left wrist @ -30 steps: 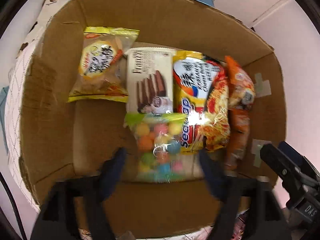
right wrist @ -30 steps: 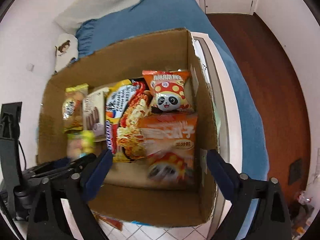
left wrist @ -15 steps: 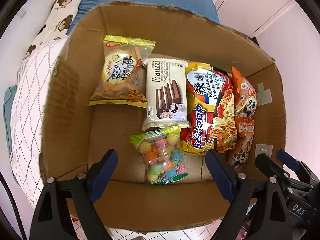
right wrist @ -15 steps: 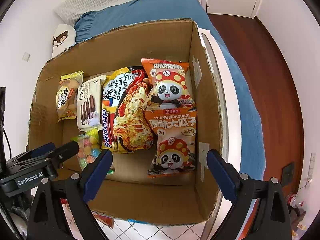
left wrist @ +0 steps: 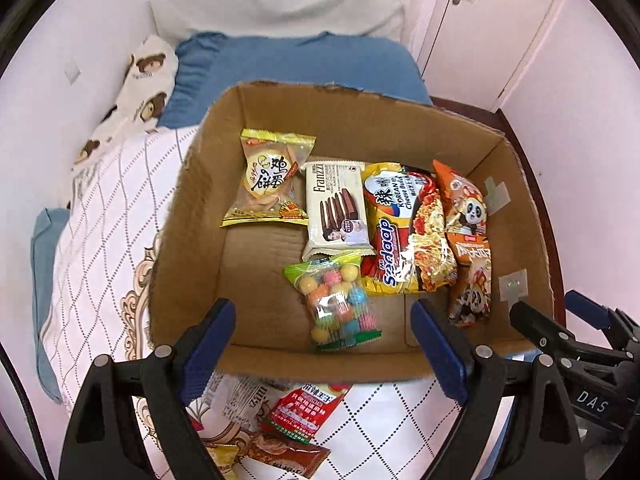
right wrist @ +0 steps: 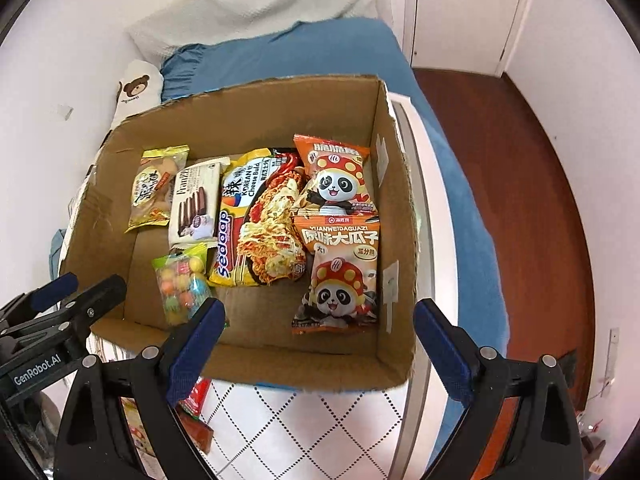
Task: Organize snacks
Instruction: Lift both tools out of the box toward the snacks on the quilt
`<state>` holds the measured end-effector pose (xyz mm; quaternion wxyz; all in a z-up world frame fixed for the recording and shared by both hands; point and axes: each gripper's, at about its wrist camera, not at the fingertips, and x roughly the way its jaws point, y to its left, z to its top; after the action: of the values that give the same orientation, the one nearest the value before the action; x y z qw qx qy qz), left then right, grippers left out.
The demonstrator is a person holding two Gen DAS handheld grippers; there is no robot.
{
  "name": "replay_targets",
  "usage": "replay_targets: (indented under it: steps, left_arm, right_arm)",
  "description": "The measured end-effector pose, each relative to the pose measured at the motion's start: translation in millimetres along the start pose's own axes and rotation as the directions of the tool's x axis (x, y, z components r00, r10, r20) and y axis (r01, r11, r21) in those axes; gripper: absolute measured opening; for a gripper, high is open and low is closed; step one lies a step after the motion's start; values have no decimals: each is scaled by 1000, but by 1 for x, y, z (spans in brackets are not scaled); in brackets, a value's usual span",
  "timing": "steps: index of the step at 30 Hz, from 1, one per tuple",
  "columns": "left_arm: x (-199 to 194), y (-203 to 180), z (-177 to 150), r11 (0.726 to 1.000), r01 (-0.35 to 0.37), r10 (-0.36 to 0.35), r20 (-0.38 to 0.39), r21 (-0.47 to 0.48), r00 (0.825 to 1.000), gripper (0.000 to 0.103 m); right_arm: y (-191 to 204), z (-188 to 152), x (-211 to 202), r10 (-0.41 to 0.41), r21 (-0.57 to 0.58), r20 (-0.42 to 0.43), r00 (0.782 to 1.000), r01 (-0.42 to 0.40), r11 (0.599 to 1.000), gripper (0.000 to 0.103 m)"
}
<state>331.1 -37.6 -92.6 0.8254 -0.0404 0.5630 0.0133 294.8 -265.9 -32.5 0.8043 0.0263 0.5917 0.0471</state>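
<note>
An open cardboard box (left wrist: 188, 216) (right wrist: 396, 184) sits on the bed and holds several snack packs. In it lie a yellow cake pack (left wrist: 270, 180), a Franzzi wafer pack (left wrist: 336, 210), a yellow noodle pack (left wrist: 404, 232) (right wrist: 260, 220), two orange panda packs (right wrist: 336, 180) (right wrist: 340, 276) and a candy-ball bag (left wrist: 336, 296) (right wrist: 182, 284). My left gripper (left wrist: 322, 354) is open and empty above the box's near wall. My right gripper (right wrist: 316, 348) is open and empty above the near wall too.
Loose snack packs (left wrist: 308, 404) lie on the quilted bedspread (left wrist: 100, 240) just in front of the box. A blue blanket (right wrist: 280, 52) and pillows lie behind it. A wooden floor (right wrist: 532, 200) is to the right of the bed.
Both grippers have pulled back and up out of the box. The candy-ball bag, between the left fingers a second ago, now lies free on the box floor.
</note>
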Motion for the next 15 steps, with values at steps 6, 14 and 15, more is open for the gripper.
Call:
replay_targets:
  steps: [6, 14, 15]
  left_arm:
    - [-29, -7, -18, 1000, -6, 5, 88, 16, 996, 89]
    - [-65, -12, -44, 999, 1, -8, 165, 43, 986, 89]
    - [-66, -10, -48, 999, 8, -14, 164, 36, 986, 89]
  right_arm:
    - [1, -19, -30, 0, -11, 73, 997, 1, 1000, 97]
    - [-2, -40, -73, 18, -3, 174, 985, -18, 1000, 97]
    - [-4, -43, -77, 18, 5, 181, 983, -19, 1000, 97]
